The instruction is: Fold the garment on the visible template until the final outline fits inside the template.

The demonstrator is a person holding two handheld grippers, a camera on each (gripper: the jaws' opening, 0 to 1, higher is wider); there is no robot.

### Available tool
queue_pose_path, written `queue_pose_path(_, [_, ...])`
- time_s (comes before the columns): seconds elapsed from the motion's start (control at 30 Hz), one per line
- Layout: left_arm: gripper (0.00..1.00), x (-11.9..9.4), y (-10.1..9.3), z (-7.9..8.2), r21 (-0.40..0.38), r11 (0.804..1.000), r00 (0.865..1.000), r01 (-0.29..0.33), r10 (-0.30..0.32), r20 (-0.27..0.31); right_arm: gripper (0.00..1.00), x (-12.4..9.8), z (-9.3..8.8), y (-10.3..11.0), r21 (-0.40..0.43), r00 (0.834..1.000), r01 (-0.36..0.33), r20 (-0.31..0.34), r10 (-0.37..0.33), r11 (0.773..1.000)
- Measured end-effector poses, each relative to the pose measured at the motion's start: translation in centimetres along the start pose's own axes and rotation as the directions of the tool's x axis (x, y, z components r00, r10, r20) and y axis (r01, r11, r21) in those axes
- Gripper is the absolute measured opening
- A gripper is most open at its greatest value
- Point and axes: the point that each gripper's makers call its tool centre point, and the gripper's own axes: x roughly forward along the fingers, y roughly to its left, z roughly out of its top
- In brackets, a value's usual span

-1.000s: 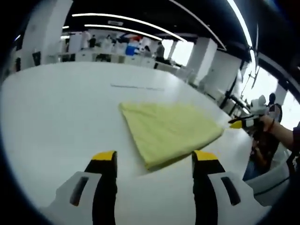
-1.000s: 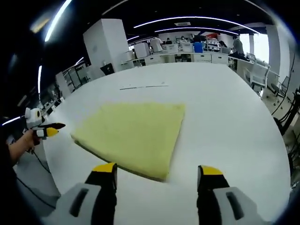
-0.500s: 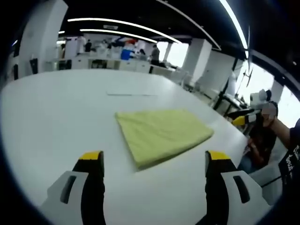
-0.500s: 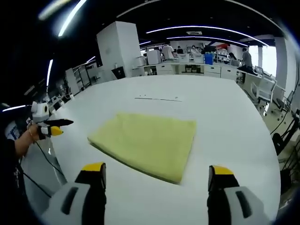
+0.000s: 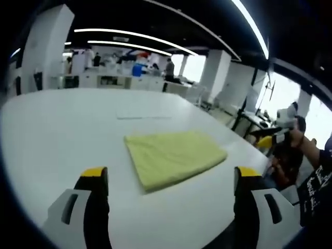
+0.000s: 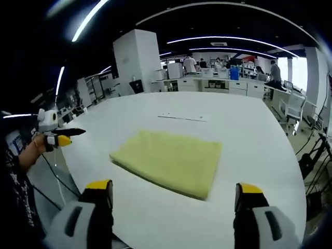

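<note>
A folded pale yellow garment (image 5: 174, 156) lies flat on the white table (image 5: 57, 129), seen again as the garment (image 6: 170, 161) in the right gripper view. A thin dark template line (image 5: 142, 117) runs on the table beyond it, and the same line (image 6: 181, 118) shows past the cloth's far edge. My left gripper (image 5: 171, 174) is open, held back from the cloth with nothing between its jaws. My right gripper (image 6: 174, 188) is open too, off the cloth's near edge. The other gripper (image 5: 270, 139) appears at the right, held in a hand, and likewise the left gripper (image 6: 59, 139) at the left.
The table's edge (image 6: 78, 176) curves near the person on the left. Office desks, chairs (image 6: 295, 106) and people stand far behind. A white pillar (image 6: 136, 59) rises at the back left. Cables hang off the table's side.
Both views have pulled back and up from the garment, so it looks smaller and farther. Both grippers' jaws have spread wider. The cloth itself lies as before.
</note>
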Motion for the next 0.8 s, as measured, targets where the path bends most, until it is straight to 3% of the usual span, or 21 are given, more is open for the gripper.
queue_pose_path(0.47, [0.99, -2.2, -1.1, -0.3, 0.012, 1.000, 1.000, -0.025, 0.025, 0.006, 0.99, -2.0, -1.1, 0.3, -0.034, 0.998, 0.050, 0.042, -0.048, 0.998])
queue_pose_path(0.8, [0.99, -2.9, -1.5, -1.0, 0.041, 0.997, 0.998, -0.064, 0.065, -0.018, 0.99, -2.1, -2.6, 1.1, -0.059, 0.999, 0.043, 0.004, -0.043, 0.997])
